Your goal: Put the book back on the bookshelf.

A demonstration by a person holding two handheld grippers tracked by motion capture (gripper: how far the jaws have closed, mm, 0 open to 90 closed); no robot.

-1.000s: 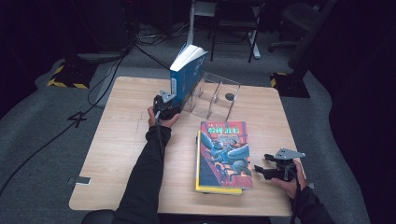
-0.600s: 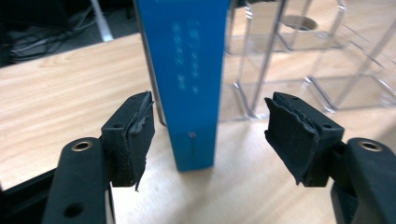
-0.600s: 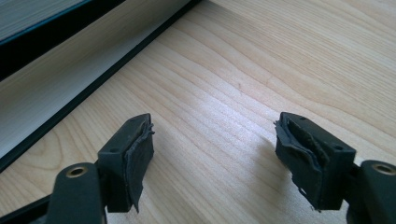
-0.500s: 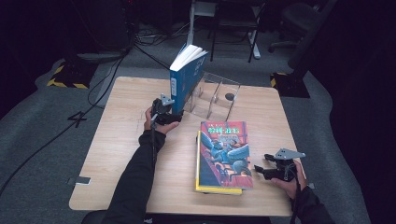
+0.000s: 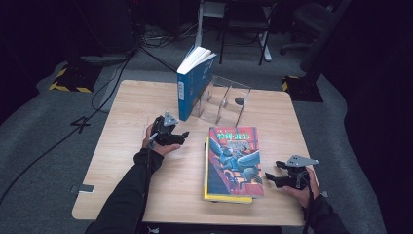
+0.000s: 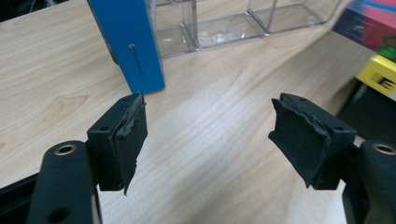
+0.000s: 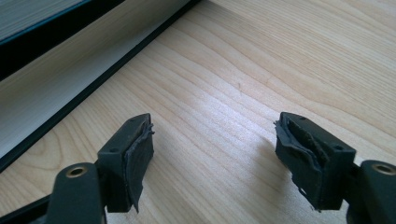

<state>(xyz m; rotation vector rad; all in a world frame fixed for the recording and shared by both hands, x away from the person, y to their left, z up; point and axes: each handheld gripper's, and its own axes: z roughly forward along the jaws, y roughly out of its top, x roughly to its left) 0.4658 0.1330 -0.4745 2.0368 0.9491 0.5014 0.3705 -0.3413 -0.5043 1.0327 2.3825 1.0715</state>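
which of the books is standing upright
The blue book, standing on end against the clear rack at the table's far side. The red-covered book and the yellow book beneath it lie flat in a stack.

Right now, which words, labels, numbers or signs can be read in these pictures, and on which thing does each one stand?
Top book of the flat stack: a green title on a red band, too blurred to read.
Yellow book under it: a dark mark at its edge, cut off, unreadable.
Upright blue book: small pale print on the spine, too small to read.
Floor left of the table: a mark shaped like "4".
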